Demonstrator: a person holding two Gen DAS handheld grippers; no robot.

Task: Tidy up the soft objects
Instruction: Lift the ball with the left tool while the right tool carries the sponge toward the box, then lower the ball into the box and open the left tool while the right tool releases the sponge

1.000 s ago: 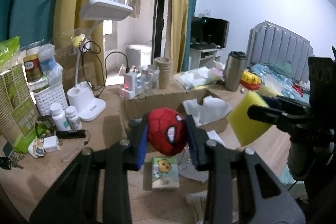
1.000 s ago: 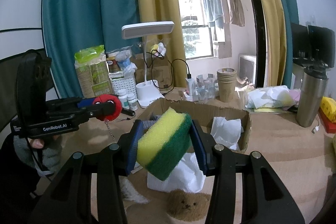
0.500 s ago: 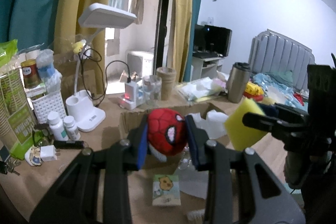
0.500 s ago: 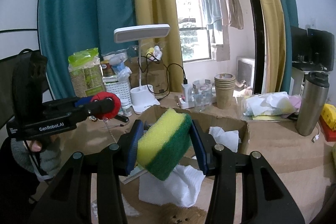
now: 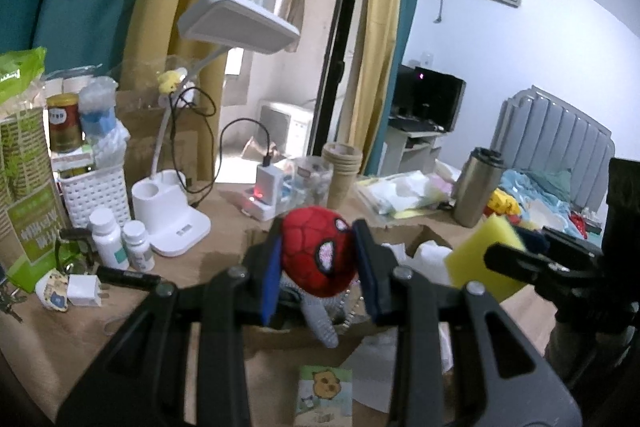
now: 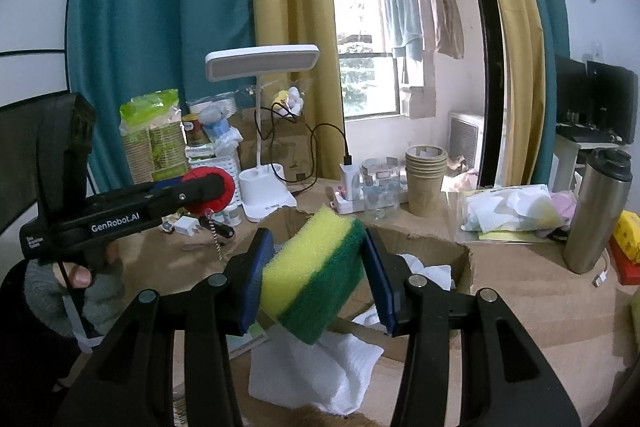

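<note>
My left gripper (image 5: 320, 267) is shut on a red Spider-Man plush (image 5: 318, 255) with a grey body and a bead chain hanging below. It holds the plush in the air over the near edge of an open cardboard box (image 5: 404, 231). My right gripper (image 6: 316, 275) is shut on a yellow and green sponge (image 6: 314, 275), held above the same box (image 6: 424, 251). The sponge also shows at the right of the left wrist view (image 5: 480, 255). The left gripper with the plush (image 6: 216, 187) shows at the left of the right wrist view.
White tissues (image 6: 316, 371) lie in and before the box. A small card pack (image 5: 324, 395) lies near me. A white desk lamp (image 5: 172, 211), pill bottles (image 5: 108, 239), a white basket (image 5: 92, 195), paper cups (image 6: 426, 179), a charger (image 5: 266, 187) and a steel tumbler (image 6: 600, 215) stand around.
Both grippers have risen and moved forward toward the box, each still holding its object. The plush's grey body now hangs into view.
</note>
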